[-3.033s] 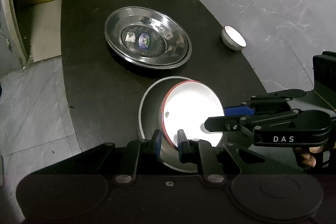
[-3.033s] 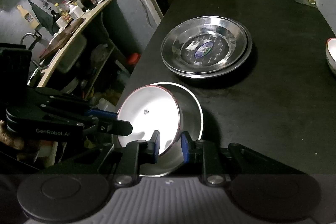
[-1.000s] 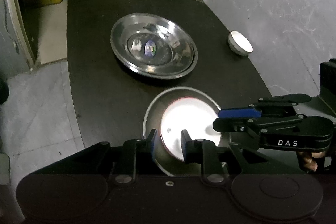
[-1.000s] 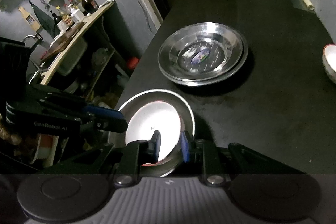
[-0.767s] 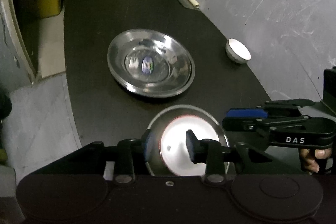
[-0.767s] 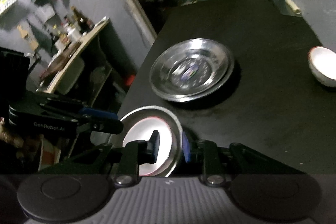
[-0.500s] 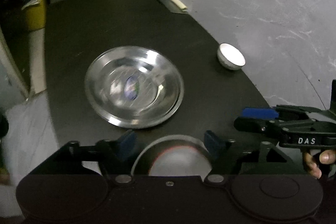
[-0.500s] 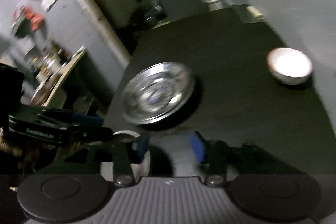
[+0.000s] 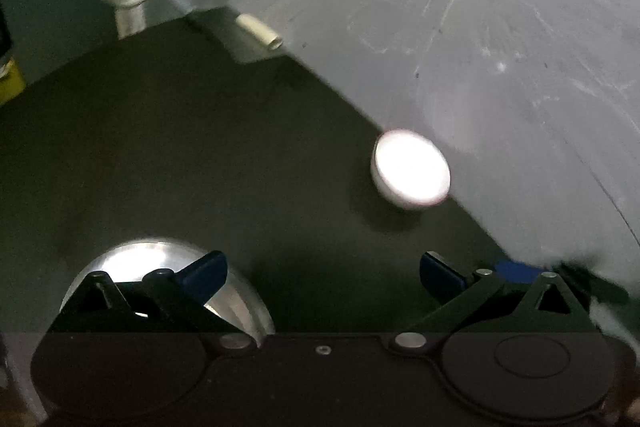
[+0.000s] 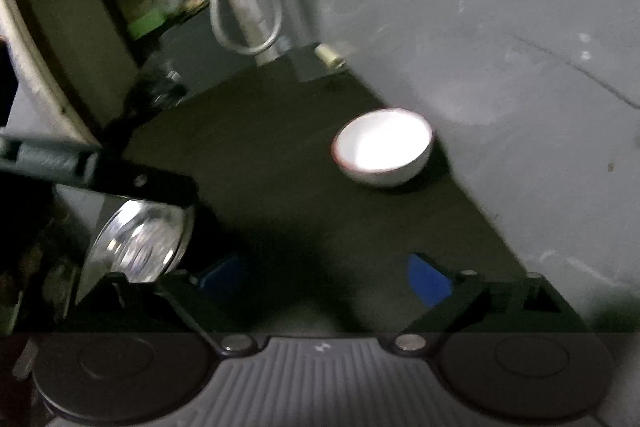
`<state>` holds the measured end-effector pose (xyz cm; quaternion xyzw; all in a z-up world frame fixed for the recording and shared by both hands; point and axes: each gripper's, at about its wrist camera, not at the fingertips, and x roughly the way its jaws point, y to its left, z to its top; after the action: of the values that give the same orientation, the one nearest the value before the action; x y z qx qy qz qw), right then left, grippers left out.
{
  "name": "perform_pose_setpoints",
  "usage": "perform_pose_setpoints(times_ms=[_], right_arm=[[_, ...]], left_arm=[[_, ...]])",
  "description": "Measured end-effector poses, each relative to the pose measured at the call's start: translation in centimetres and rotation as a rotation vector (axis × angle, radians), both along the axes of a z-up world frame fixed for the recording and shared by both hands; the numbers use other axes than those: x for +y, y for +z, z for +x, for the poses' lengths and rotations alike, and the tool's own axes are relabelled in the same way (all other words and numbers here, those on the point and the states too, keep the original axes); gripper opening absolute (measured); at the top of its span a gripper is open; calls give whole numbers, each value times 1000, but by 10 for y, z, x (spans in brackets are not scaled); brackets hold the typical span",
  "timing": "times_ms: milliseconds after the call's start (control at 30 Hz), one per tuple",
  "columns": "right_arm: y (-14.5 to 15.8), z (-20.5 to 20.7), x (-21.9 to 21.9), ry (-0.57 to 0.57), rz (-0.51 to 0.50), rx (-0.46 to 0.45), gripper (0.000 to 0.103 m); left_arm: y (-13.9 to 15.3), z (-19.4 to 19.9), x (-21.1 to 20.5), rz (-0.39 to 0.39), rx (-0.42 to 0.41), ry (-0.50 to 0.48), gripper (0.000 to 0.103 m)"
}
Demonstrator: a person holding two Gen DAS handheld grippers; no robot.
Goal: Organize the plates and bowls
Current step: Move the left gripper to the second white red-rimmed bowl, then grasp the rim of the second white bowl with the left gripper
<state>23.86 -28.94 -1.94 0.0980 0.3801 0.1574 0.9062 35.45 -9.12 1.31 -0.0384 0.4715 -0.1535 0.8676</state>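
1. my left jaws point(image 9: 322, 273) stand wide with nothing between them; they have just been opening. they point steeply down at the dark counter point(image 9: 168, 147), and the steel plates point(image 9: 132, 259) lie under my left finger at the near left edge of the left wrist view.
2. my right jaws point(image 10: 326, 277) are also wide and empty, likewise just opened. they tilt down toward the middle of the counter, and the view past them is rolled to one side.
3. the white bowl point(image 10: 382, 147) is the thing i judge i should go for next. it stands upright at the far right of the counter, close beside the edge, well apart from both jaws and from the steel plates.
4. risk one: the bowl is so near the right edge that a push from the left by either finger could slide it off onto the grey floor point(image 9: 500, 27). i would want one finger on the edge side before closing.
5. risk two: both views are smeared, so i am travelling fast; arriving like this could knock the bowl rather than straddle its rim.
6. risk three: the left tool point(image 10: 100, 171) reaches in from the left of the right wrist view, above the steel plates, so both tools heading for the one bowl could collide.
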Motion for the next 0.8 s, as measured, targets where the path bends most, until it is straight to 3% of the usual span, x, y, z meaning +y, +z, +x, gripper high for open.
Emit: perform_pose_setpoints(times_ms=[333,533,800], right_arm=[[-15,48,-18,-244,72,-34,99],[-22,62,-20,-306,62,-43,98],[-38,81,-20,-347,85,11,88]], left_arm=[[-20,91,-48,31,-7,-108,102],[-38,109,-63,41,24,-135,102],[-50,120,-72,66,48,-135,102]])
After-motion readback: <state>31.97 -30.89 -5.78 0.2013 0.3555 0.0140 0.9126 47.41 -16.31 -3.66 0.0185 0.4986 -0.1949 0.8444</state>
